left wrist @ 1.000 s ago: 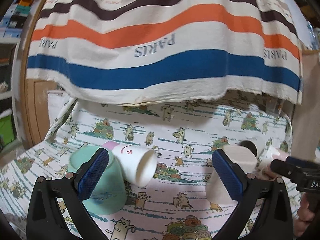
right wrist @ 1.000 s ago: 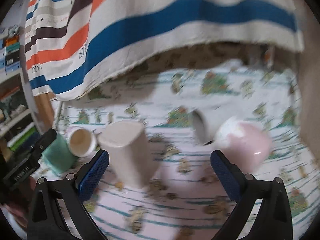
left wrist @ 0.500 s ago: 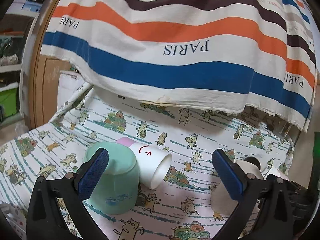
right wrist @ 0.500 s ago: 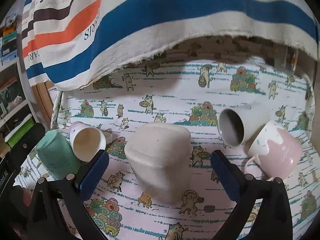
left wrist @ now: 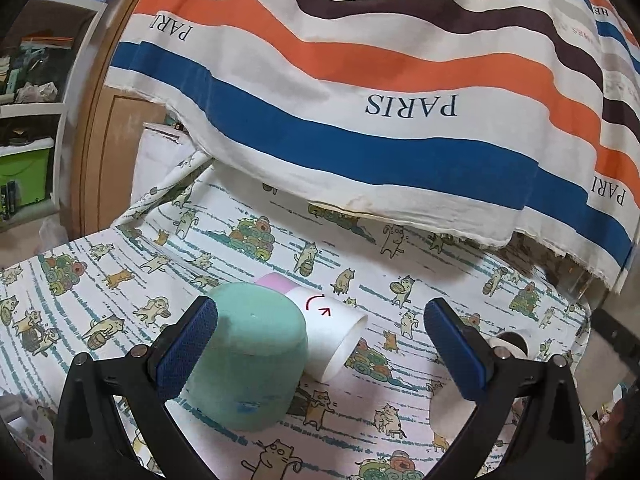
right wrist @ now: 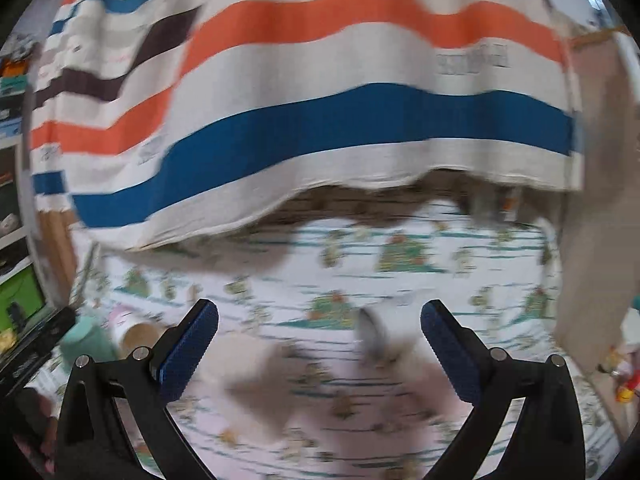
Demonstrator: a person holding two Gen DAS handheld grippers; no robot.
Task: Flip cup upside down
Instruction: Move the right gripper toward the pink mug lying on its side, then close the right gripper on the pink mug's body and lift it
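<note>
Cat-print cloth: green cup inverted, white cup sideways

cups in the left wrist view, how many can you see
4. A green cup stands upside down at left; a white cup lies on its side against it; a beige cup and a grey cup sit partly hidden at right. More may be hidden.

Right claw gapes wide over blurred cups.
</note>
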